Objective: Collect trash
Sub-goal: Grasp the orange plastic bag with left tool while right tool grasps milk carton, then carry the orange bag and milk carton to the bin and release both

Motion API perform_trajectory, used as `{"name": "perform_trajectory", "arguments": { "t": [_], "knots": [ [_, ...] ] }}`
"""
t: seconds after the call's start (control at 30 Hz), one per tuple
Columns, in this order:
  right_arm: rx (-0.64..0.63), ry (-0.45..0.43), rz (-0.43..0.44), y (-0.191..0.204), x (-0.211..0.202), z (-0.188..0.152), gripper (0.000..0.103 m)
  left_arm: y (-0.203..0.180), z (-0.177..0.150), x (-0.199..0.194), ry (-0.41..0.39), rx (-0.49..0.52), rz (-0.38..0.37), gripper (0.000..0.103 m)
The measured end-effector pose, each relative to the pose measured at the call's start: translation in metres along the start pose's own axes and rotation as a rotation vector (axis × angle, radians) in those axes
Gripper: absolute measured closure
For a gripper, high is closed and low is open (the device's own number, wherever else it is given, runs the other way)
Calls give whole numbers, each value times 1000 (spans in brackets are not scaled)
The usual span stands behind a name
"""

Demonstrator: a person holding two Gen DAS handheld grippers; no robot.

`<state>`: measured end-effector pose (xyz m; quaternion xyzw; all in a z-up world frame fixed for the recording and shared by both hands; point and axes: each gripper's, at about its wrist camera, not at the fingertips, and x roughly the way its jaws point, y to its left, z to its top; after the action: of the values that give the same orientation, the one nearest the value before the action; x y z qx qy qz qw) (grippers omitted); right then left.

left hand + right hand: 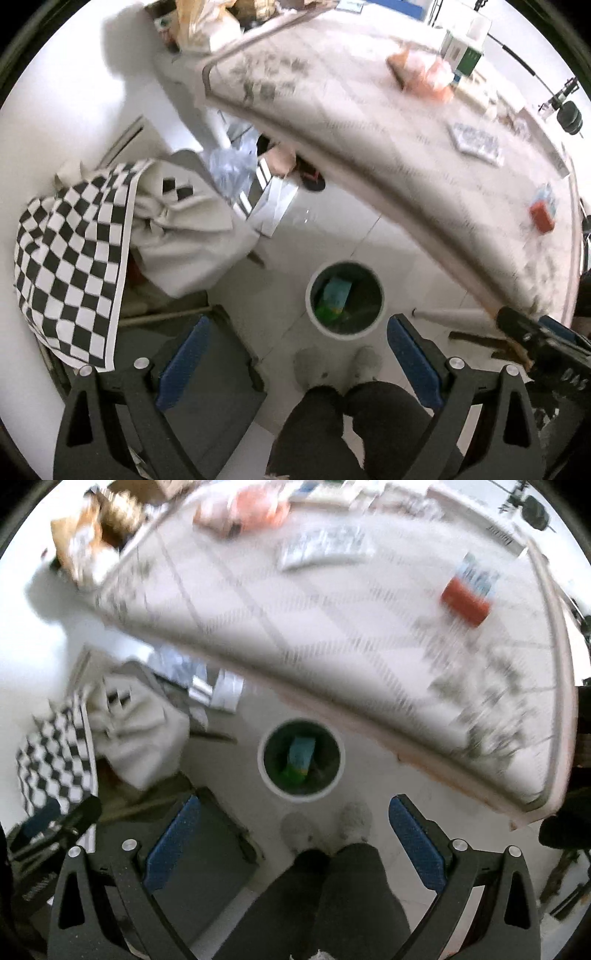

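Observation:
A round white trash bin (345, 297) stands on the floor beside the table; it holds a teal and green packet (334, 295). It also shows in the right wrist view (301, 762). My left gripper (297, 354) is open and empty, held above the bin. My right gripper (293, 836) is open and empty, also above the bin. On the table (369, 122) lie a red and blue carton (543, 210), a silver wrapper (476, 142) and an orange bag (424, 75). The carton (469, 590), wrapper (325, 544) and bag (243, 511) show blurred in the right wrist view.
A checkerboard sheet (74, 258) drapes over a beige cloth pile (184, 221) at the left. The person's legs and shoes (332, 369) stand below the bin. A dark mat (207, 387) lies on the floor. Boxes and a clear plastic bag (232, 166) sit under the table.

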<state>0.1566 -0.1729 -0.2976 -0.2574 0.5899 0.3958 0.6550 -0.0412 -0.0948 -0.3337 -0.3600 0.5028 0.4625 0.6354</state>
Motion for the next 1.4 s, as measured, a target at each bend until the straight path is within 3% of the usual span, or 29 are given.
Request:
{"name": "perform_trajectory", "arguments": {
  "t": [0.23, 0.37, 0.53, 0.67, 0.7, 0.83, 0.93, 0.97, 1.0, 1.03, 1.07, 1.1, 1.4],
  "knots": [
    [202, -41, -41, -78, -20, 81, 0, -59, 67, -3, -29, 48, 0, 5],
    [324, 24, -60, -119, 20, 125, 0, -101, 113, 15, -8, 99, 8, 5],
    [427, 115, -74, -168, 66, 169, 1, -143, 169, 39, 0, 195, 96, 5],
    [502, 149, -64, -182, 84, 188, 35, -151, 215, 45, -8, 203, 92, 6],
    [504, 135, -66, -181, 82, 191, 49, -153, 226, 47, -12, 199, 82, 6],
    [463, 100, -35, -171, 77, 216, 50, -163, 267, 55, -12, 213, 48, 6],
    [429, 82, -29, -168, 71, 235, 50, -175, 287, 72, 32, 265, 34, 6],
    [416, 80, -23, -168, 69, 242, 50, -176, 290, 77, 46, 268, 15, 12],
    [405, 78, -17, -167, 68, 249, 50, -175, 295, 83, 61, 255, 0, 30],
    [398, 77, -16, -167, 67, 252, 50, -175, 297, 86, 67, 248, -3, 38],
    [385, 75, -12, -166, 66, 257, 50, -175, 301, 89, 76, 242, -18, 59],
    [379, 73, -8, -166, 65, 260, 50, -174, 304, 91, 79, 235, -28, 65],
    [335, 37, 37, -165, 47, 262, 50, -179, 291, 49, -25, 261, -22, 78]
  ]
}}
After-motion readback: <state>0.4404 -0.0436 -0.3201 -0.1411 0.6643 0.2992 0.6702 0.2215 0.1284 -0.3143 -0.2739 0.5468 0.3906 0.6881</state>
